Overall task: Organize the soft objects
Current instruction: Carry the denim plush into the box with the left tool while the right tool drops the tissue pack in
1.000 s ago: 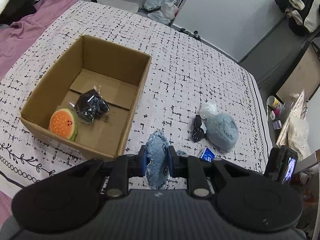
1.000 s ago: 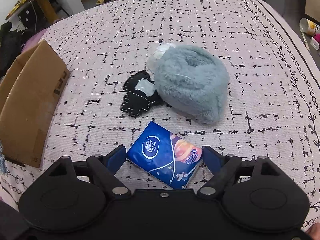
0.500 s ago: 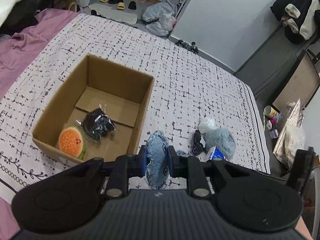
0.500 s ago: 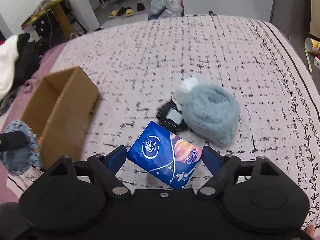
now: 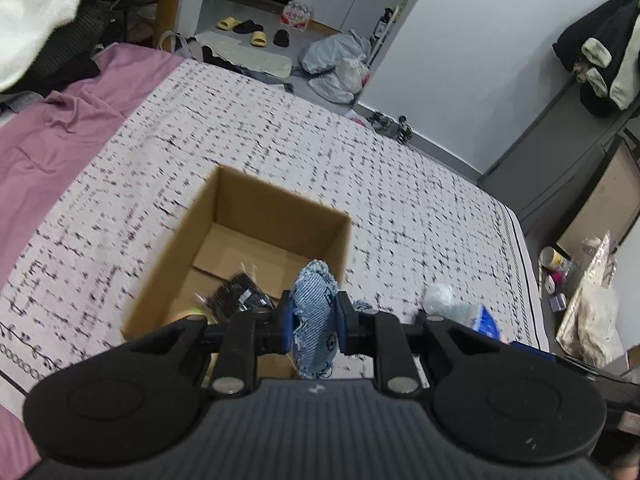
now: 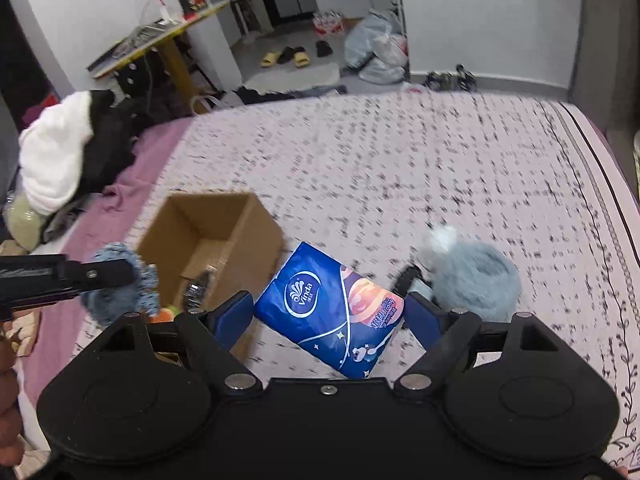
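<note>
My left gripper (image 5: 313, 318) is shut on a blue denim pouch (image 5: 314, 312) and hangs over the near right corner of the open cardboard box (image 5: 224, 216). A black wrapped item (image 5: 236, 298) lies in the box. My right gripper (image 6: 330, 314) is shut on a blue tissue pack (image 6: 332, 308), lifted above the bed to the right of the box (image 6: 224, 216). From the right wrist, the left gripper's finger (image 6: 100, 274) and the denim pouch (image 6: 120, 284) show at the left. On the bed lie a grey fluffy hat (image 6: 476, 278) and a black item (image 6: 406, 278) beside it.
The patterned bedspread (image 5: 280, 140) covers the bed, with a purple sheet (image 5: 60, 120) and piled clothes (image 6: 60, 160) at its left side. Bags and slippers (image 5: 248, 32) lie on the floor beyond. Clutter (image 5: 588, 300) stands past the bed's right edge.
Both grippers have risen with their loads. The left one moved towards the box with the denim pouch. The tissue pack left the bedspread and now hangs well above it.
</note>
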The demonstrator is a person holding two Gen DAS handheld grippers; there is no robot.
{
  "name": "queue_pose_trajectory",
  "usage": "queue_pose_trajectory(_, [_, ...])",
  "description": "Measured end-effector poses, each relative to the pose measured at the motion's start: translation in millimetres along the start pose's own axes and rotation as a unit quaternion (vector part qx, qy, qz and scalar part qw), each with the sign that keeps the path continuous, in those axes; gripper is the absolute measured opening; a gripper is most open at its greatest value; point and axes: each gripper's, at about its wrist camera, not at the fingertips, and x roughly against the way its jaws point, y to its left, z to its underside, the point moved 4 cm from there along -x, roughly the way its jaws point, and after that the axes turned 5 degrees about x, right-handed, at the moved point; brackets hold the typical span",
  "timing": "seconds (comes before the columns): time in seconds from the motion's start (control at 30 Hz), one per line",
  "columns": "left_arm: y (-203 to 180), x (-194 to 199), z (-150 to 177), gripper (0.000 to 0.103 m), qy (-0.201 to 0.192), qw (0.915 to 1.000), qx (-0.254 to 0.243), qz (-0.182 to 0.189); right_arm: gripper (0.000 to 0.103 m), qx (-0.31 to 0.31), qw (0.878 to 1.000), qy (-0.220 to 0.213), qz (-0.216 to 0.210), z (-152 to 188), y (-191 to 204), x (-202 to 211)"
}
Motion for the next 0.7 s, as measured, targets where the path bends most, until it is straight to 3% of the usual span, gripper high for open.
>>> queue_pose_trajectory(0.33, [23.5,-11.1,-32.6,0.020,-0.014,0.9997,0.009,-0.019,0.081,0.019,0.999,-0.021,-0.022,-22.7,27.4,10.5])
queue_pose_trajectory(0.7, [51.2,-51.1,-40.4,0.020,0.007,0.9983,0.014,-0.056,0.081,0.022,0.999,-0.019,-0.043,-32.1,50.8,-2.0])
